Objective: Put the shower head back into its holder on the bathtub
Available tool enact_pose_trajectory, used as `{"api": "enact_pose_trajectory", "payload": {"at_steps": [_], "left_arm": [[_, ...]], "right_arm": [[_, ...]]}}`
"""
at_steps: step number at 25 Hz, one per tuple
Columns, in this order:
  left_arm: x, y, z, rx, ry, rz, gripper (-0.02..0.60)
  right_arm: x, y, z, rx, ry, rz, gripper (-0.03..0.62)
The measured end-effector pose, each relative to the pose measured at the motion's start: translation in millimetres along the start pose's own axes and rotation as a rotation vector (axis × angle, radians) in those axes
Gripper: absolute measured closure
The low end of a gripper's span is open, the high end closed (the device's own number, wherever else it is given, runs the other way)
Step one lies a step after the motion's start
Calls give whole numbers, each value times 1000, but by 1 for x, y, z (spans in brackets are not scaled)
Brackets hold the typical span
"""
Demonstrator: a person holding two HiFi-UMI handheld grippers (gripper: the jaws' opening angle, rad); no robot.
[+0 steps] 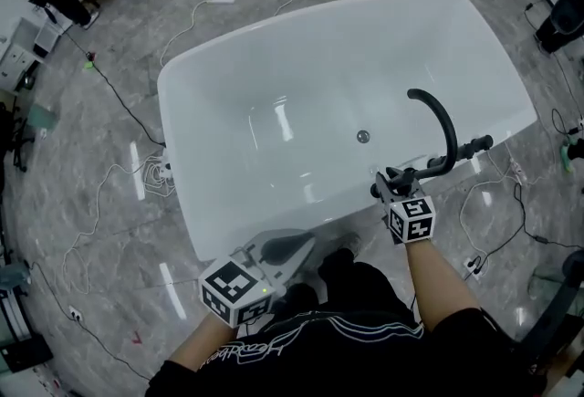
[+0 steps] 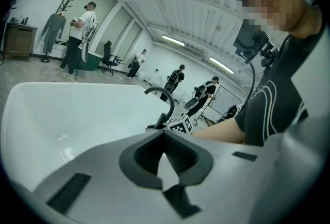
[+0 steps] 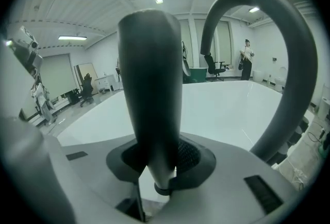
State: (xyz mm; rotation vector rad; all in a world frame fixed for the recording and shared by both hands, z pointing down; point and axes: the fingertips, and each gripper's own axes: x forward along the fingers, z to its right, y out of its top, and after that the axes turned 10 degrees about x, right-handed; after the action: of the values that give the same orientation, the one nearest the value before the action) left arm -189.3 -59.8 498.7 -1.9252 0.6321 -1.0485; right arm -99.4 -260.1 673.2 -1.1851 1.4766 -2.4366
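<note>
Right gripper (image 3: 160, 166) half-open, clamped on shower head (image 3: 152, 89) at tub (image 1: 178, 149) rim lower right by spout (image 1: 443, 117), left gripper (image 2: 165, 158) closed empty; a crooked approach probably clips the spout or twists the handle loose.

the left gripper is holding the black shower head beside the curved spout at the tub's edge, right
Not the left: the right gripper holds the black shower head, seen between its jaws in the right gripper view. The left gripper is shut on nothing. The rest stands: it is beside the curved spout at the edge of the tub.
</note>
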Motion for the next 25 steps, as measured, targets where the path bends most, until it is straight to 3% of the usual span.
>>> {"api": "enact_pose_trajectory", "payload": {"at_steps": [11,15,21,25], "left_arm": [[-12,-10,-12,11,-1,-14,575],[-19,-7,-15,18,-17,-16,575],[-37,0,8,72,-79,-4,575],[-42,25,38,144,-157,7,575]], "right_arm": [[14,-25,-6,-51,-44,-55,486],[10,-13,-11,-49,-42,-49,471],[-57,18,-35,-99,-49,24,410],[-138,51,-87,-97,26,85,405]]}}
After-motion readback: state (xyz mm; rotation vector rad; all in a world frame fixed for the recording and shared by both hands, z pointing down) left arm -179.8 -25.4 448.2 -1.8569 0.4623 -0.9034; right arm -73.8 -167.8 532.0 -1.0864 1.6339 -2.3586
